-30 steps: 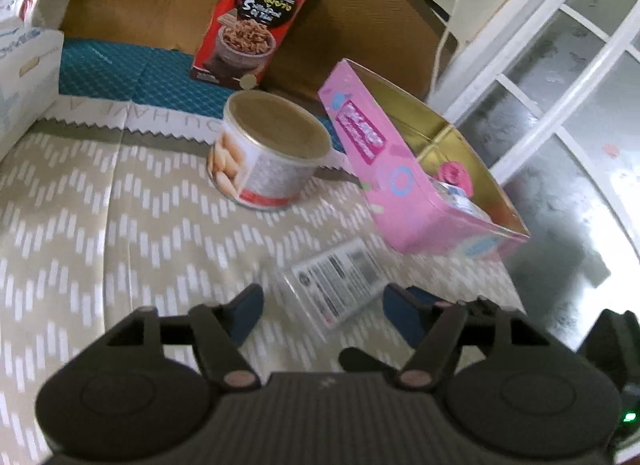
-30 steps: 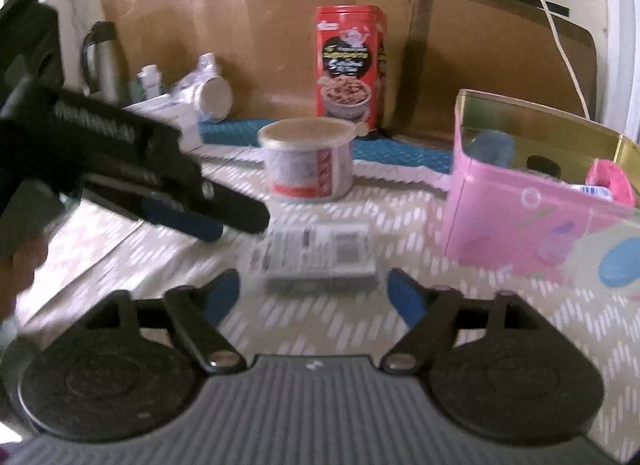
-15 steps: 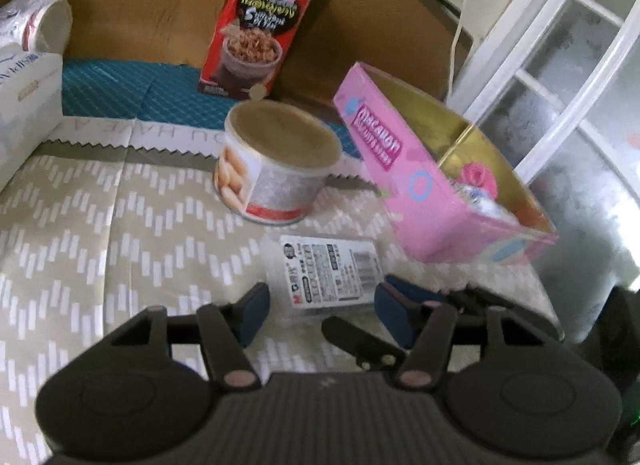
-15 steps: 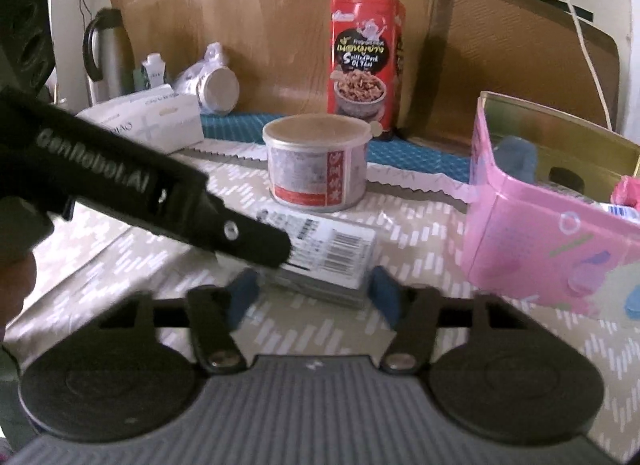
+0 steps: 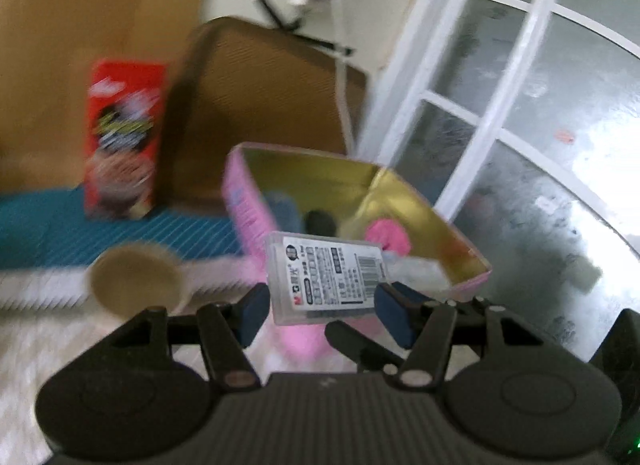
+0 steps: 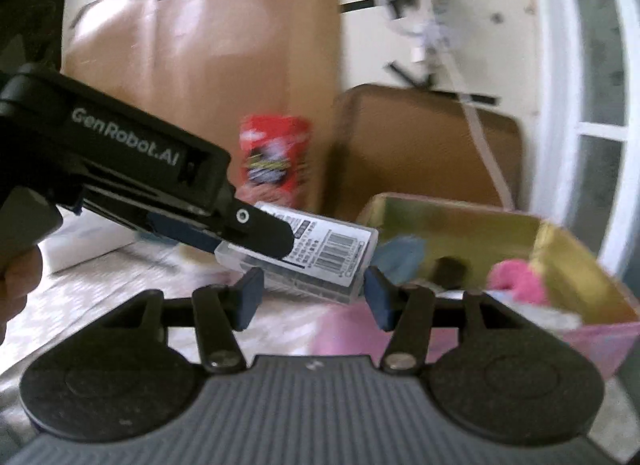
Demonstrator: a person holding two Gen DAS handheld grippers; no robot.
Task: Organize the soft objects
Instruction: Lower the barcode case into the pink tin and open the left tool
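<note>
Progress looks about midway for this one item: the clear plastic packet (image 5: 326,279) with its printed label is off the bench (image 5: 36,329) and hangs in the air in front of the open pink tin (image 5: 256,221), not yet inside it.

Both tools have it. The left gripper (image 5: 322,315) has its jaws part-way closed, a blue pad against each short side of the packet. The right gripper (image 6: 312,297) is also about half closed, its pads pressed against the packet's near end from either side; seen from the right wrist, the left tool's dark finger lies across the top of the label. The jaws on both sides have just been closing in, with the packet between them. The pictures are smeared by motion, so I cannot be sure how firmly either pair bites.

Already in the tin are a pink soft thing (image 5: 388,235), a bluish piece (image 6: 400,255) and something dark, so some sorting seems done. What is left, as I judge it: carry the packet over the tin's rim, lower it among the rest and let go with both tools. The round can (image 5: 134,285) and the red box (image 5: 120,137) stand on the bench beside the tin; whether they belong to the task I cannot tell.
</note>
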